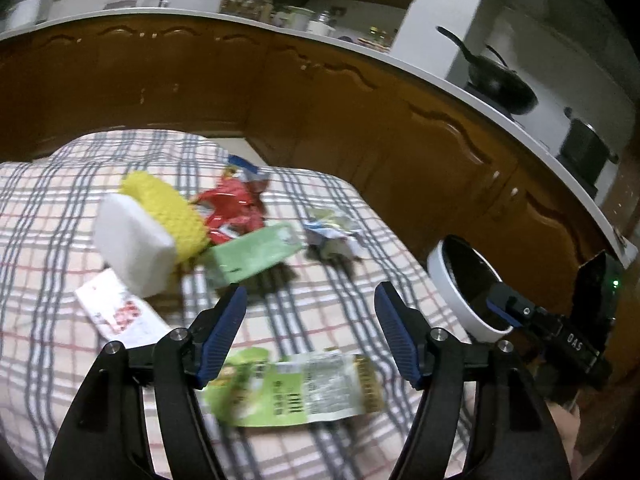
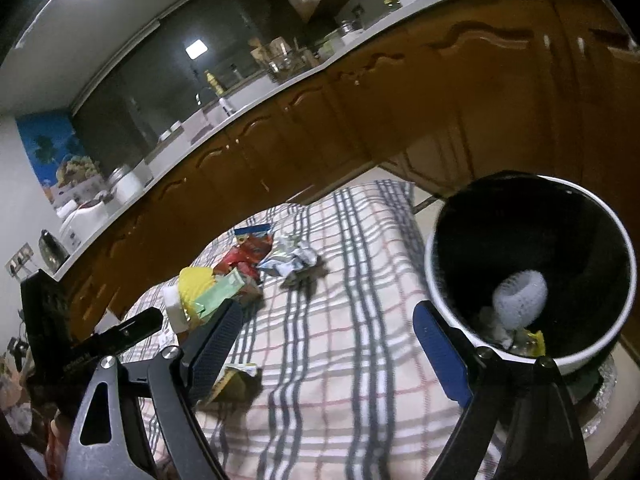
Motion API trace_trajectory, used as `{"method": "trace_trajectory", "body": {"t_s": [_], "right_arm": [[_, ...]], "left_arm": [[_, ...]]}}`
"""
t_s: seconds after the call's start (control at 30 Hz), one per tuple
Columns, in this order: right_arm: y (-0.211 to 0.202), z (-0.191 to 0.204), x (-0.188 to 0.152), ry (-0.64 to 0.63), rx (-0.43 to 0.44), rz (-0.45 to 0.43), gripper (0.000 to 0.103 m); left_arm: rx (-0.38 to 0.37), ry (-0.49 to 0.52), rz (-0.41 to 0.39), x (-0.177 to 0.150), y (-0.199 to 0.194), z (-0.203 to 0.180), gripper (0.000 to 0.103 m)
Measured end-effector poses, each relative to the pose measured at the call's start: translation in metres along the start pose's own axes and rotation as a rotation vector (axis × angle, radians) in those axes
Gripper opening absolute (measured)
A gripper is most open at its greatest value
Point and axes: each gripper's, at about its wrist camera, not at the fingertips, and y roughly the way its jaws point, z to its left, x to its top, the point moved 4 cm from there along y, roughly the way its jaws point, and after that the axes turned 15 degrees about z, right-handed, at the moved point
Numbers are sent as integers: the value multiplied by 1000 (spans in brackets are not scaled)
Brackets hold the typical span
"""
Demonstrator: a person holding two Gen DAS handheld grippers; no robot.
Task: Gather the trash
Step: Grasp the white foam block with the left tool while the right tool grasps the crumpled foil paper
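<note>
On the checked tablecloth [image 1: 52,216] lie several pieces of trash. A green wrapper [image 1: 296,388] lies flat just below my left gripper [image 1: 310,300], which is open with nothing between its fingers. Farther off are a pale green packet [image 1: 252,256], a red wrapper [image 1: 232,208], a crumpled wrapper [image 1: 332,232] and a white printed card [image 1: 120,312]. A yellow and white sponge [image 1: 148,232] stands among them. My right gripper [image 2: 326,316] is open and empty over the cloth. Beside it at the right, a white bin [image 2: 430,264] with a black inside holds a white foam net [image 2: 520,300] and scraps.
Brown wooden cabinets [image 1: 280,92] curve behind the table under a white counter. A black wok [image 1: 500,80] and a pot [image 1: 584,148] sit on that counter. The cloth's far edge [image 2: 360,188] drops off toward the cabinets. The bin stands at the table's right end.
</note>
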Motion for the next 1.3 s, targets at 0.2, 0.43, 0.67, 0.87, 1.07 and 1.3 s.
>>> {"method": "trace_trajectory", "body": {"t_s": [0.2,0.43,0.67,0.87,1.07,1.3], "right_arm": [[16,15,5,-17,13,23,89],[31,26,12,-33,22,46,89],[56,34,29,-44,36,80,89],[86,34,44,-45,37,119,89],[115,32,60,-44,34,164,89],[152,22,71,-23,27,238,87]], "left_arm": [[12,-51,-11,1,-10,26,68],[33,-84,-19,3,-15,45,73],[43,-153,-7,10,-13,71,76],[93,-180,23,25,2,88,84],[165,-181,87,41,27,100,86],[198,-191,118,41,40,113,66]]}}
